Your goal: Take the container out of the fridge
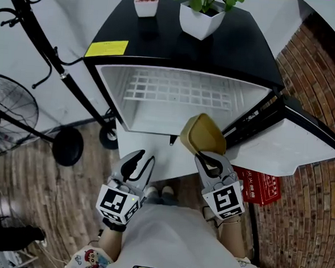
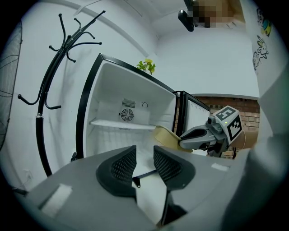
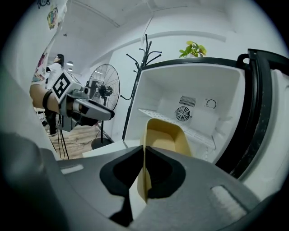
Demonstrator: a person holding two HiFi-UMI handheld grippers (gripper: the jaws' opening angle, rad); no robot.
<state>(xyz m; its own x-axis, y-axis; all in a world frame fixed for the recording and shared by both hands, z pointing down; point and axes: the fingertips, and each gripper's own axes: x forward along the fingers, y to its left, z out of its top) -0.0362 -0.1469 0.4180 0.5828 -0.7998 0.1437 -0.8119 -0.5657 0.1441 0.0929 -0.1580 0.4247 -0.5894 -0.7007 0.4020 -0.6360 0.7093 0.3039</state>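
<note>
Container: tan, open-topped, tilted, held at the front edge of the fridge opening, near the door-side corner, clear of the wire shelf

Right gripper: jaws pressed together on the container's thin side wall, pinching its rim

Left gripper: jaws spread, nothing between them; held beside the right gripper, before the fridge's front edge

Fridge door: swung wide open at the right

Fridge top, rear edge: two white pots, one with a green plant, one with a pink plant; yellow label at the front left corner
</note>
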